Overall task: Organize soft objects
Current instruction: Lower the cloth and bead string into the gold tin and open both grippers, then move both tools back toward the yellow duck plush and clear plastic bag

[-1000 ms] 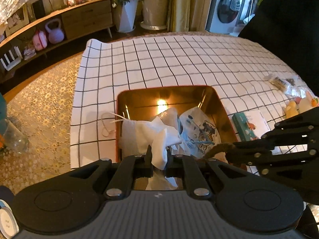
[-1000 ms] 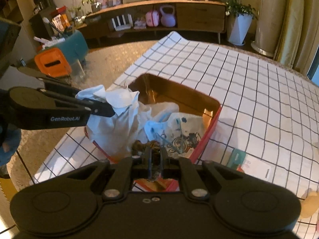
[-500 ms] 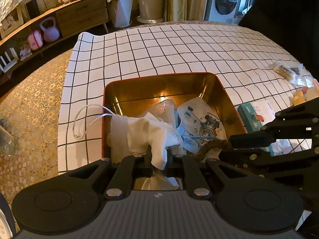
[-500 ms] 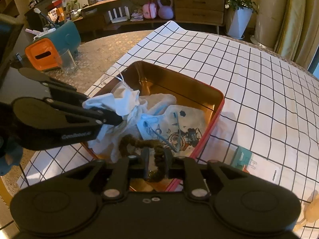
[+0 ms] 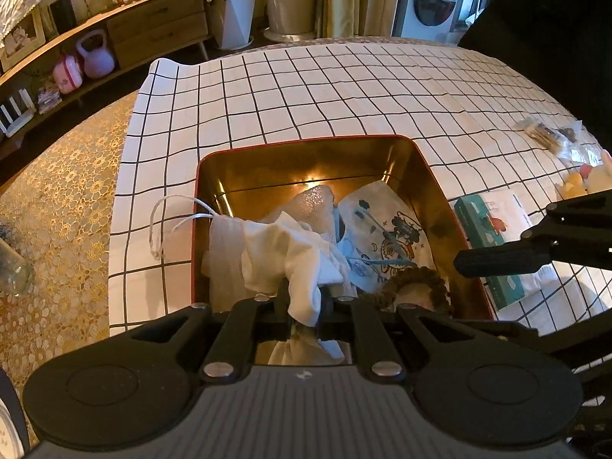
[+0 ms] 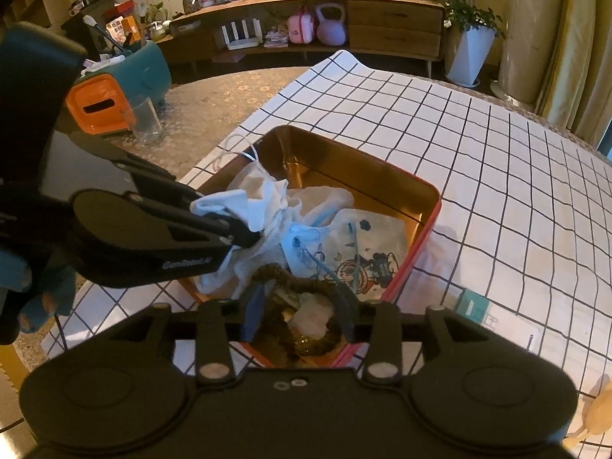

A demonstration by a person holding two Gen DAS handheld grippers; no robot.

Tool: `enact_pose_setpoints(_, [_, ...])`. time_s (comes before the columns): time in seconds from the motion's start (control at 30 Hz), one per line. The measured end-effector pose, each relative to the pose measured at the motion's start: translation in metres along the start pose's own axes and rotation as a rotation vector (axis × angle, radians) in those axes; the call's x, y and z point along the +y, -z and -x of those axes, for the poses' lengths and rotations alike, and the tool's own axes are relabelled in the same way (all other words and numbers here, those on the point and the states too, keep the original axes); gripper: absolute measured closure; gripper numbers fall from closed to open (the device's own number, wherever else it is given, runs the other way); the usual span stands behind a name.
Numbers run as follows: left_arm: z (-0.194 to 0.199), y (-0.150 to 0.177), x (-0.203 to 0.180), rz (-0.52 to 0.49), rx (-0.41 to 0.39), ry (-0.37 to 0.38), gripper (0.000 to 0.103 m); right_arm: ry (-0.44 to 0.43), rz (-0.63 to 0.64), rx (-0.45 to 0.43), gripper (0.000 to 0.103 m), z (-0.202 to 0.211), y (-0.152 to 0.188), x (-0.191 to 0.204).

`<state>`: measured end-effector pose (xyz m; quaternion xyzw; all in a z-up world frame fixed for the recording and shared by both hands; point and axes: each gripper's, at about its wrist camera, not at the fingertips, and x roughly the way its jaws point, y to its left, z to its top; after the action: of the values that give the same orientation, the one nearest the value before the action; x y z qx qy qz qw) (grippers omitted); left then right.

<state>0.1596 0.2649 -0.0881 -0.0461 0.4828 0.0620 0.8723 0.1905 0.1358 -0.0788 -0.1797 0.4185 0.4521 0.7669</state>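
Observation:
A red tin with a gold inside (image 5: 306,153) (image 6: 428,210) stands on the checked tablecloth. My left gripper (image 5: 304,298) (image 6: 244,239) is shut on a white cloth (image 5: 290,260) (image 6: 244,206) that hangs into the tin's near left part. A cartoon-print cloth (image 5: 386,229) (image 6: 367,244) and a white mask with loops (image 5: 168,222) lie in the tin. My right gripper (image 6: 298,306) is open, its fingers either side of a brown braided hair tie (image 5: 417,283) (image 6: 302,279) lying at the tin's near edge.
A teal-and-white packet (image 5: 497,237) (image 6: 493,317) lies on the cloth right of the tin. Plush toys (image 5: 585,179) and wrapped snacks (image 5: 547,134) sit at the far right. A glass (image 6: 145,122) and an orange-teal box (image 6: 114,88) stand beyond the table's left edge.
My right gripper has opened and the brown hair tie it held now lies in the tin. Both grippers dropped closer to the tin. The left still holds the white cloth.

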Motion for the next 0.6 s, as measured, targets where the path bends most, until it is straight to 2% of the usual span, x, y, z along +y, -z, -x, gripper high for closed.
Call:
enact_pose_setpoints(0.17, [0.005,0.001,-0.001,0.011,0.006,-0.006,0.086,-0.010,0.000,-0.019,0.053,0.012,0.003,0.002])
enact_pose_setpoints(0.23, [0.009,0.002,-0.003,0.015,0.001,-0.008,0.075,-0.012,-0.005,-0.028,0.051,0.018,0.004,0.002])
enact_pose_setpoints(0.3, [0.013,0.003,-0.005,0.016,-0.006,-0.017,0.057,-0.014,-0.006,-0.036,0.048,0.023,0.006,0.002])
enact_pose_setpoints(0.37, [0.018,0.004,-0.007,0.020,-0.018,-0.030,0.048,-0.010,-0.005,-0.045,0.048,0.031,0.008,0.001])
enact_pose_setpoints(0.43, [0.025,0.004,-0.006,0.038,-0.023,-0.018,0.045,-0.010,-0.006,-0.058,0.047,0.040,0.011,0.000])
enact_pose_setpoints(0.5, [0.033,0.004,-0.008,0.042,-0.035,-0.016,0.045,-0.010,-0.016,-0.075,0.041,0.051,0.015,-0.004])
enact_pose_setpoints(0.6, [0.048,0.004,-0.015,0.029,-0.060,-0.025,0.043,-0.007,-0.019,-0.099,0.040,0.068,0.020,-0.008])
